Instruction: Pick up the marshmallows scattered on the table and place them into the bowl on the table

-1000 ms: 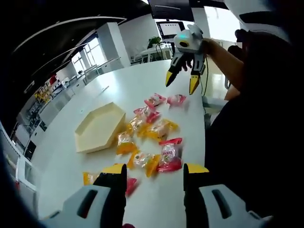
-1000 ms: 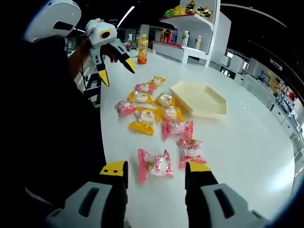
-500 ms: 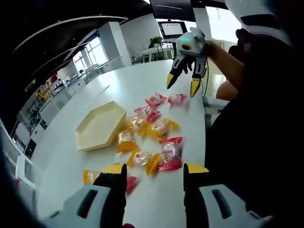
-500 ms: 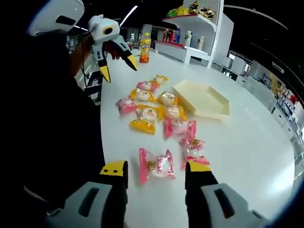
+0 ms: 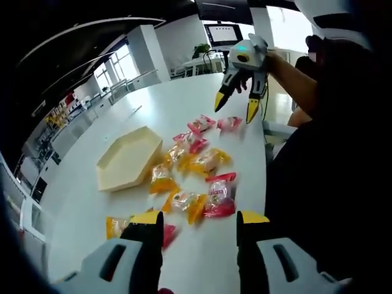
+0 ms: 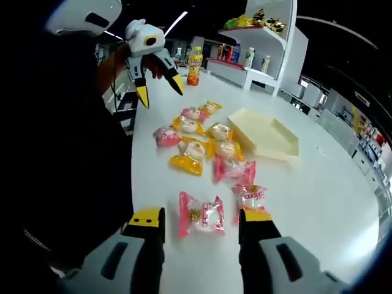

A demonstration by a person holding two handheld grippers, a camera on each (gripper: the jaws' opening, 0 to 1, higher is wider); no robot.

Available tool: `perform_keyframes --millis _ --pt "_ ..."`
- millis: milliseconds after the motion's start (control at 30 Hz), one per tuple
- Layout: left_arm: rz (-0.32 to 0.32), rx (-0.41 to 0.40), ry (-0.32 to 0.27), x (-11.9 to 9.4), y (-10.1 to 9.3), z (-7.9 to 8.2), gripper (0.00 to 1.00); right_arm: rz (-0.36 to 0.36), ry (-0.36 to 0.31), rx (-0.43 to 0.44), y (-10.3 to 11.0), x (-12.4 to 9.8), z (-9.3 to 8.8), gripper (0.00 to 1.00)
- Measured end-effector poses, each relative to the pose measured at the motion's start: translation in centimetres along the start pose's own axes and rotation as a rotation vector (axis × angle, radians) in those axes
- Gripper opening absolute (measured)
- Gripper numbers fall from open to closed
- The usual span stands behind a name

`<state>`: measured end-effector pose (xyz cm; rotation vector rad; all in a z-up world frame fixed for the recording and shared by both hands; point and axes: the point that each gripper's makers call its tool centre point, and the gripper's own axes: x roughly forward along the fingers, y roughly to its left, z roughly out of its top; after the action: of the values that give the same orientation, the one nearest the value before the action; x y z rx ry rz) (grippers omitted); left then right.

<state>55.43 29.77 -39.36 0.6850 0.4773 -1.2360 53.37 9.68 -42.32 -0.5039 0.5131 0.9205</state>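
Observation:
Several wrapped marshmallows in pink and yellow packets lie in a loose cluster on the white table (image 5: 92,202). A cream hexagonal bowl (image 5: 125,162) (image 6: 269,138) stands beside the cluster with nothing in it. My left gripper (image 5: 199,219) hangs open above the near end of the cluster, close to a pink packet (image 5: 218,196). My right gripper (image 6: 202,216) is open, with a pink packet (image 6: 201,215) lying on the table between its jaws. Each gripper shows in the other's view, held above the far end of the cluster: the right gripper (image 5: 235,106) and the left gripper (image 6: 160,90).
The person holding the grippers stands at the table's edge, with the dark torso (image 5: 331,153) (image 6: 67,153) close by. An orange drink bottle (image 6: 195,58) stands at the table's far end. White shelves (image 6: 263,30) with goods rise behind it.
Both views have shifted a little as the hands drifted. The packets and the bowl lie where they were, and both grippers stay open.

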Motion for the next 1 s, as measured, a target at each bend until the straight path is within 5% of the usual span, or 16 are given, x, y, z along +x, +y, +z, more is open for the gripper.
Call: perform_keyframes --millis 1000 --pt "0.019 -0.017 -0.02 0.0 0.6 0.2 0.47 0.092 -0.172 0.083 0.2 1.2 -0.2 0.47"
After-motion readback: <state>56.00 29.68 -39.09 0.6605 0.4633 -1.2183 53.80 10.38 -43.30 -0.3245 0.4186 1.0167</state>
